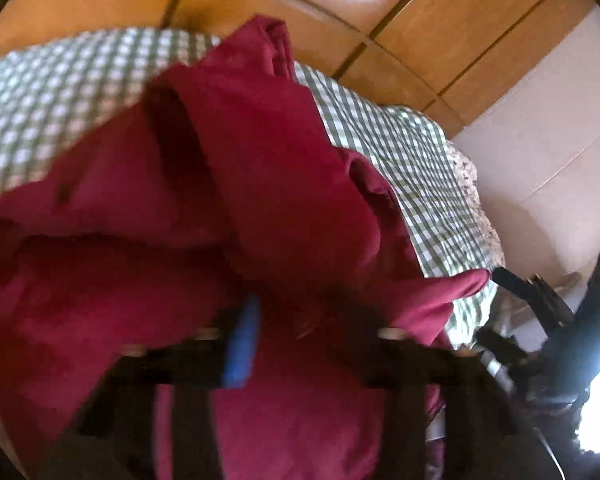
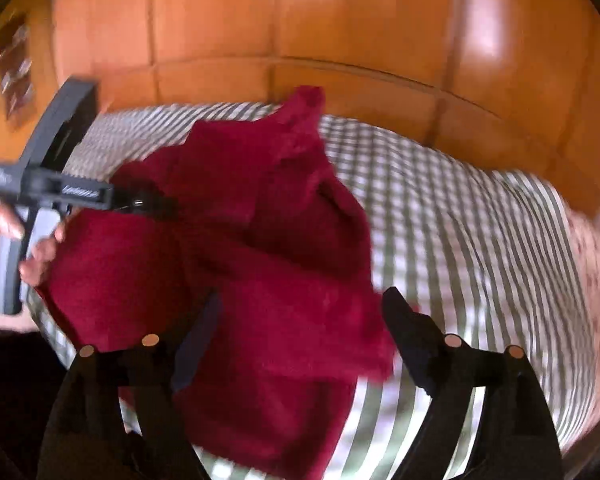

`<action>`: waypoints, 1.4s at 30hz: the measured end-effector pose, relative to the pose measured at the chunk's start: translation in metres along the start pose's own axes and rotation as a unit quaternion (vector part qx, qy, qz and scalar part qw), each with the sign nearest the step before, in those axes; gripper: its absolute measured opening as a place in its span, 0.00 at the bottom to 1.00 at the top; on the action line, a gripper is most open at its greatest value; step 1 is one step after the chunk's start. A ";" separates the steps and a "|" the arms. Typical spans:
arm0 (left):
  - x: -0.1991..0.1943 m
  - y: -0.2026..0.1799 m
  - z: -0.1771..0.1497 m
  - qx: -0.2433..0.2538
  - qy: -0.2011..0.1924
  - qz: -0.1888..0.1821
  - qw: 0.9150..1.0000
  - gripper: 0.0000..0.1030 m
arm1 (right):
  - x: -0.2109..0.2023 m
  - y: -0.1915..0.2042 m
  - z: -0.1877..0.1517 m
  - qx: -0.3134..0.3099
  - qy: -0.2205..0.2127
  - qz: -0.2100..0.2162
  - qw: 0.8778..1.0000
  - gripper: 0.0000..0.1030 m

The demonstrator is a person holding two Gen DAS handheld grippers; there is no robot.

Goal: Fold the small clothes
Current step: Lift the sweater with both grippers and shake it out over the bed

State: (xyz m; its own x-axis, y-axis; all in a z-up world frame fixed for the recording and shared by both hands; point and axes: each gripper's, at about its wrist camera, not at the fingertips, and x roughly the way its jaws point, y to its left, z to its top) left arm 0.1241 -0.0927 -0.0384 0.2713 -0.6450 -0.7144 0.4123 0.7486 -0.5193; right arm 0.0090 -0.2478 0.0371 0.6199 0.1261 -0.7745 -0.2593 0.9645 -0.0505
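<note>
A dark red garment (image 1: 228, 208) lies crumpled on a green-and-white checked cloth (image 1: 60, 92). In the left wrist view my left gripper (image 1: 296, 332) has its fingers spread with red fabric lying between and over them; the frame is blurred. In the right wrist view the garment (image 2: 260, 240) fills the middle. My right gripper (image 2: 300, 340) is open above its near edge, holding nothing. The left gripper (image 2: 160, 204) shows at the left, its tips against the garment.
The checked cloth (image 2: 460, 220) covers a soft surface. Orange wooden panels (image 2: 300, 20) stand behind it. A white wall (image 1: 560, 120) is to the right. The other gripper's black body (image 1: 540, 320) shows at the lower right of the left wrist view.
</note>
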 end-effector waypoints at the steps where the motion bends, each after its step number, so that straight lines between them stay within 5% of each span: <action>1: 0.002 -0.004 0.003 0.013 -0.005 -0.006 1.000 0.07 | 0.012 0.002 0.005 -0.017 0.017 0.014 1.000 0.81; 4: -0.018 -0.003 0.004 0.015 -0.038 -0.018 0.999 0.06 | 0.050 0.008 0.009 -0.049 0.080 0.060 0.994 0.79; 5: -0.032 0.002 0.007 0.012 -0.056 -0.014 0.998 0.06 | 0.060 0.011 0.007 -0.055 0.100 0.067 0.991 0.71; 6: -0.046 0.007 0.009 0.010 -0.071 -0.007 0.997 0.06 | 0.067 0.019 0.005 -0.066 0.118 0.070 0.988 0.50; 7: -0.061 0.014 0.012 0.005 -0.089 -0.003 0.996 0.06 | 0.069 0.026 0.002 -0.075 0.128 0.067 0.987 0.16; 8: -0.081 0.024 0.016 -0.004 -0.110 0.002 0.994 0.06 | 0.069 0.027 0.001 -0.079 0.130 0.055 0.987 0.03; 14: -0.179 0.095 0.042 -0.059 -0.202 0.057 0.976 0.06 | 0.018 -0.003 0.021 -0.052 0.056 0.002 0.997 0.04; 19: -0.243 0.151 0.068 -0.099 -0.255 0.150 0.950 0.06 | -0.011 -0.089 0.057 0.040 0.010 -0.112 0.993 0.04; 22: -0.282 0.182 0.081 -0.132 -0.287 0.197 0.928 0.06 | -0.010 -0.153 0.074 0.102 0.001 -0.199 0.975 0.04; 29: -0.351 0.256 0.091 -0.226 -0.325 0.332 0.856 0.06 | 0.011 -0.264 0.096 0.206 0.004 -0.363 0.909 0.04; 30: -0.352 0.271 0.088 -0.244 -0.316 0.350 0.847 0.06 | 0.019 -0.280 0.095 0.234 0.010 -0.379 0.896 0.05; 32: -0.345 0.293 0.083 -0.279 -0.288 0.360 0.843 0.07 | 0.025 -0.302 0.089 0.285 0.008 -0.348 0.893 0.17; 34: -0.336 0.308 0.072 -0.294 -0.267 0.373 0.839 0.11 | 0.022 -0.303 0.081 0.303 -0.004 -0.364 0.881 0.65; 35: -0.331 0.311 0.065 -0.299 -0.259 0.382 0.835 0.25 | 0.020 -0.299 0.078 0.305 -0.016 -0.373 0.876 0.73; 36: -0.325 0.315 0.055 -0.307 -0.251 0.381 0.835 0.42 | 0.018 -0.290 0.072 0.301 -0.026 -0.363 0.882 0.82; 38: -0.317 0.315 0.037 -0.315 -0.256 0.368 0.837 0.60 | 0.021 -0.273 0.069 0.286 -0.017 -0.341 0.896 0.83; 39: -0.313 0.316 0.032 -0.318 -0.252 0.364 0.838 0.60 | 0.024 -0.261 0.064 0.275 -0.010 -0.323 0.906 0.85; 42: -0.291 0.309 0.009 -0.303 -0.229 0.331 0.864 0.60 | 0.032 -0.225 0.041 0.258 0.003 -0.241 0.936 0.86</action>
State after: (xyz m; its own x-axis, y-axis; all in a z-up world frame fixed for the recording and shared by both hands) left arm 0.1799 0.3248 0.0135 0.6463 0.0656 -0.7602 -0.4576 0.8306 -0.3174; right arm 0.1177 -0.4510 0.0496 0.5685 -0.3518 -0.7437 0.4429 0.8927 -0.0838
